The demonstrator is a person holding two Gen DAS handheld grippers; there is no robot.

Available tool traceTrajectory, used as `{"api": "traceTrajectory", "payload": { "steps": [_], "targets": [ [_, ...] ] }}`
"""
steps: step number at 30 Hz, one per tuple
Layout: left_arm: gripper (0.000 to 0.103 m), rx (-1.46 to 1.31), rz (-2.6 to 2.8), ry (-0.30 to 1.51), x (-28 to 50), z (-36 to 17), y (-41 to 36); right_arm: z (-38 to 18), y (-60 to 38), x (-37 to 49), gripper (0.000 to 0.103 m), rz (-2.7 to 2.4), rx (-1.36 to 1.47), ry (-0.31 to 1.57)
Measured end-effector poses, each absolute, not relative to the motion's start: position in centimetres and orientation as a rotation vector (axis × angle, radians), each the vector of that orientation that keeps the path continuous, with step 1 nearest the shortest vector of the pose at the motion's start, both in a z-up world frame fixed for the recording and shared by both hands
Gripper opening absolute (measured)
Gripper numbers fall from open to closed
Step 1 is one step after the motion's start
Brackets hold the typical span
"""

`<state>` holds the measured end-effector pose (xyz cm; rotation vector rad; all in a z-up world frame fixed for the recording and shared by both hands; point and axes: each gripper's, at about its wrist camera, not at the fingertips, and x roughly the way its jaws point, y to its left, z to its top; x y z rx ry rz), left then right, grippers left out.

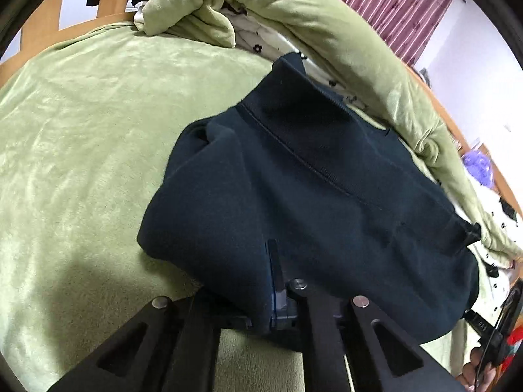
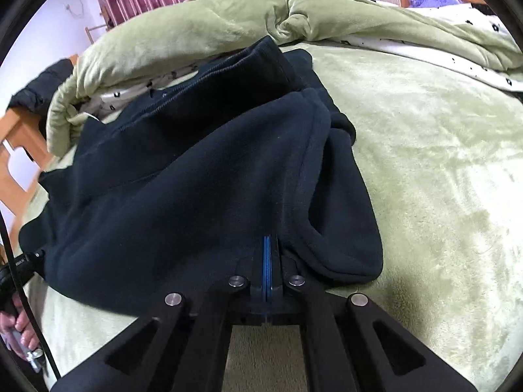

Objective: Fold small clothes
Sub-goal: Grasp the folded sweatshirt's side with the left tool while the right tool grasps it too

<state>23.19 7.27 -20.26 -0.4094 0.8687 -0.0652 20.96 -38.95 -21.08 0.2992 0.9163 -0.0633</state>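
Note:
A dark navy fleece garment (image 1: 310, 196) lies on the green bed cover, partly folded, its ribbed hem toward the bunched quilt. My left gripper (image 1: 273, 254) is shut on the garment's near edge, with cloth draped over its fingers. In the right wrist view the same garment (image 2: 183, 179) spreads to the left, a folded sleeve or side on its right. My right gripper (image 2: 268, 245) is shut on the garment's near edge, blue pads pressed together with fabric around them.
A green plush bed cover (image 1: 81, 130) spreads wide to the left of the garment and to its right in the right wrist view (image 2: 441, 163). A bunched green quilt with white flowered lining (image 1: 294, 16) lies behind. A wooden bed frame (image 2: 19, 140) and pink curtains (image 1: 392, 0) stand beyond.

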Motion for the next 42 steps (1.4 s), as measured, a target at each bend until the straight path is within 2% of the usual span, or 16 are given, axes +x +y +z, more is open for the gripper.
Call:
{"api": "traceTrajectory", "payload": {
  "steps": [11, 14, 16, 18, 20, 26, 29, 31, 34, 35, 36, 42],
  "targets": [
    [0.006, -0.378, -0.056, 0.828, 20.0, -18.8, 7.3, -19.1, -39.0, 17.1, 0.000, -0.031, 0.314, 0.880],
    [0.006, -0.386, -0.055, 0.838, 19.9, -18.8, 7.4, -19.5, -40.6, 16.5, 0.002, -0.002, 0.418, 0.926],
    [0.007, -0.391, -0.055, 0.842, 20.0, -18.8, 7.5, -20.0, -41.3, 16.0, 0.010, -0.011, 0.455, 0.933],
    [0.007, -0.391, -0.051, 0.849, 20.2, -19.0, 7.4, -20.2, -41.7, 15.7, 0.040, -0.052, 0.433, 0.933],
    [0.007, -0.384, -0.045, 0.862, 20.5, -19.4, 7.3, -20.3, -42.2, 15.5, 0.050, -0.075, 0.424, 0.914],
    [0.007, -0.376, -0.044, 0.877, 20.7, -19.8, 7.2, -21.3, -43.3, 17.5, 0.059, -0.094, 0.511, 0.910],
    [0.007, -0.367, -0.044, 0.879, 20.8, -19.9, 7.1, -21.5, -43.6, 18.6, 0.059, -0.109, 0.522, 0.894],
    [0.007, -0.358, -0.041, 0.883, 21.0, -20.0, 6.9, -21.6, -43.7, 19.4, 0.054, -0.119, 0.519, 0.894],
    [0.007, -0.352, -0.038, 0.886, 21.2, -20.1, 6.7, -21.6, -43.6, 20.0, 0.035, -0.138, 0.479, 0.888],
    [0.007, -0.349, -0.037, 0.886, 21.2, -20.1, 6.7, -21.6, -43.6, 20.1, 0.024, -0.132, 0.473, 0.888],
    [0.007, -0.349, -0.036, 0.881, 21.2, -20.0, 6.7, -21.6, -43.5, 20.2, 0.017, -0.126, 0.464, 0.881],
    [0.006, -0.360, -0.041, 0.841, 20.0, -19.1, 7.0, -20.4, -42.8, 19.4, 0.011, -0.123, 0.400, 0.860]
  ]
}}
